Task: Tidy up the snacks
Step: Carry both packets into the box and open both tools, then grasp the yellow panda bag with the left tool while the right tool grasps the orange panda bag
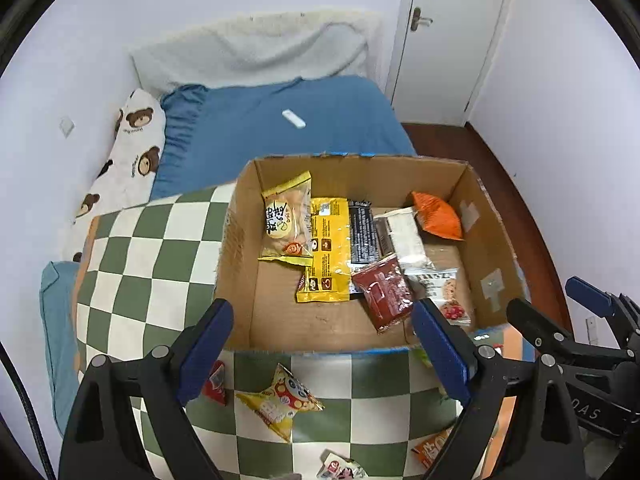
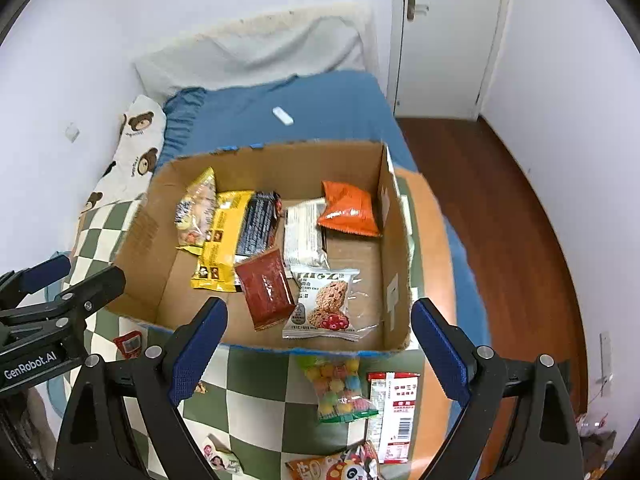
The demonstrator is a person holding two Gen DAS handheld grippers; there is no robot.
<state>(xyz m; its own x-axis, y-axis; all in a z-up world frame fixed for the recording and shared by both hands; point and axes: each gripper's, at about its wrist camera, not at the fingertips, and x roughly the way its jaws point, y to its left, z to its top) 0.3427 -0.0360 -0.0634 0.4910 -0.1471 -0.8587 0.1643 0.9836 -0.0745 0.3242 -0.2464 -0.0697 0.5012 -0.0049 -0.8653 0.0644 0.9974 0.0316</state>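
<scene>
A cardboard box sits on a green and white checked cloth and holds several snack packets, among them a yellow one, a dark red one, an orange one and an oat cookie packet. Loose packets lie in front of the box: a yellow star-shaped one, a candy-ball bag, a red and white packet. My left gripper and right gripper are open and empty, above the box's near edge.
A bed with a blue sheet lies behind the box, with a bear-print pillow at its left and a small white object on it. A white door and wooden floor are to the right.
</scene>
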